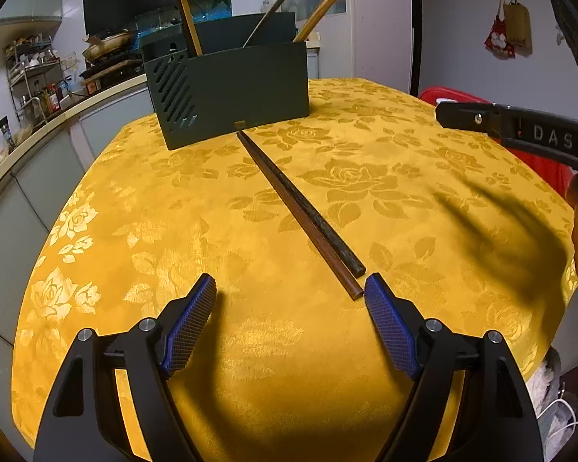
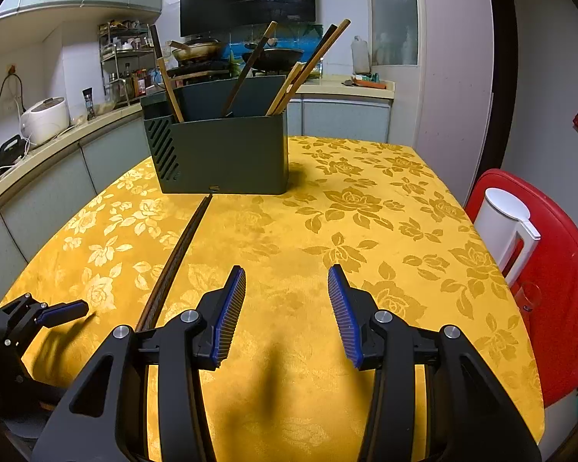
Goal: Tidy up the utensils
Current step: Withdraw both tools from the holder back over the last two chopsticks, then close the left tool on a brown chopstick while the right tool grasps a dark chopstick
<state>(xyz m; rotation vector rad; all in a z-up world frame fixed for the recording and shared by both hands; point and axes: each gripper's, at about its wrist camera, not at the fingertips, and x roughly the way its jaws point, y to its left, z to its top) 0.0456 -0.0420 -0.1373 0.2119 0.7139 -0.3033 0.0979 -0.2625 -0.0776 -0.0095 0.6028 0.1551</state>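
A pair of dark brown chopsticks (image 1: 296, 208) lies side by side on the yellow rose-patterned tablecloth (image 1: 154, 211), running from the foot of the dark green utensil holder (image 1: 231, 92) toward me. The holder has several chopsticks standing in it. My left gripper (image 1: 291, 292) is open and empty, its right pad (image 1: 385, 319) just beside the near chopstick ends. In the right wrist view my right gripper (image 2: 287, 281) is open and empty above the cloth, with the chopsticks (image 2: 177, 254) to its left and the holder (image 2: 219, 150) ahead. The left gripper (image 2: 63, 312) shows at the lower left there.
A red lid with a white jug (image 2: 508, 227) sits off the table's right edge. A kitchen counter (image 2: 57, 146) with a rice cooker, spice rack and stove pans runs along the left and back. The right gripper's arm (image 1: 520, 131) shows at the right of the left wrist view.
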